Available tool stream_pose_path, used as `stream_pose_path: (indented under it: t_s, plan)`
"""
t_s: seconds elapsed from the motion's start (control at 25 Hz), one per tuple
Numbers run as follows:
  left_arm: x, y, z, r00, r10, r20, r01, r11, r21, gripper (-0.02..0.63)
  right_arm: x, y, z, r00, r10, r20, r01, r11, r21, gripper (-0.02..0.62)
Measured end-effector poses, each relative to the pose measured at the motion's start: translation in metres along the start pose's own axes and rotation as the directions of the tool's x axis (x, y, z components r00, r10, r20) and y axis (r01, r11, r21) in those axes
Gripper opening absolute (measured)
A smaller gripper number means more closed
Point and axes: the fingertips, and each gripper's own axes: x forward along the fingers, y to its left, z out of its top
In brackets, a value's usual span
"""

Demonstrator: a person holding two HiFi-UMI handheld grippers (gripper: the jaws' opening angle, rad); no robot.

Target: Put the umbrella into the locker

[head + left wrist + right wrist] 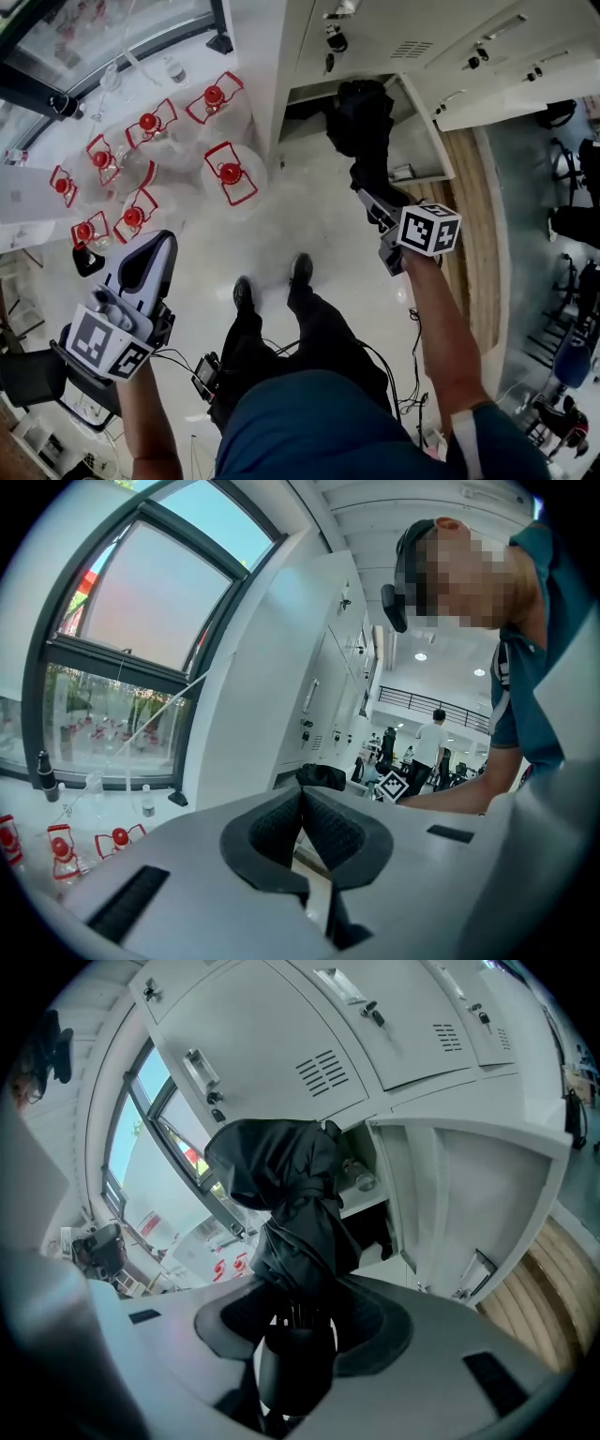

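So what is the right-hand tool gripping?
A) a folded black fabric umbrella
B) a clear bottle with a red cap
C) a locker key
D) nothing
A: the right tool is closed on the handle of the folded black fabric umbrella, in front of the open white metal locker.

You stood on a pale, glossy floor (309,211), your shoes (300,270) planted between your left gripper (157,248) and right gripper (370,202). Ahead of the left gripper, clear water jugs (230,173) with red caps stood clustered on it. Outside the right gripper ran a wooden strip (473,244). Ahead of it, the locker shelf (370,1204) carried a small rounded item (361,1178), too blurred to name.
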Motion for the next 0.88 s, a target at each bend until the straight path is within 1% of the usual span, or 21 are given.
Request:
stream_pose_path:
  t_s: [0.36, 0.6, 0.88]
  plan:
    - [0.007, 0.010, -0.027, 0.999, 0.028, -0.019, -0.029, 0.999, -0.027, 0.018, 0.065, -0.038, -0.014, 0.997, -0.010, -0.071, 0.010, 1.000, -0.007, 0.186]
    - [0.010, 0.023, -0.056, 0.998, 0.053, -0.042, -0.055, 0.997, -0.057, 0.018, 0.115, -0.054, -0.007, 0.996, 0.007, -0.087, -0.009, 1.000, -0.015, 0.186]
    - [0.013, 0.032, -0.080, 0.995, 0.081, -0.055, -0.086, 0.993, -0.086, 0.018, 0.165, -0.069, 0.005, 0.995, 0.012, -0.103, -0.014, 1.000, -0.021, 0.186]
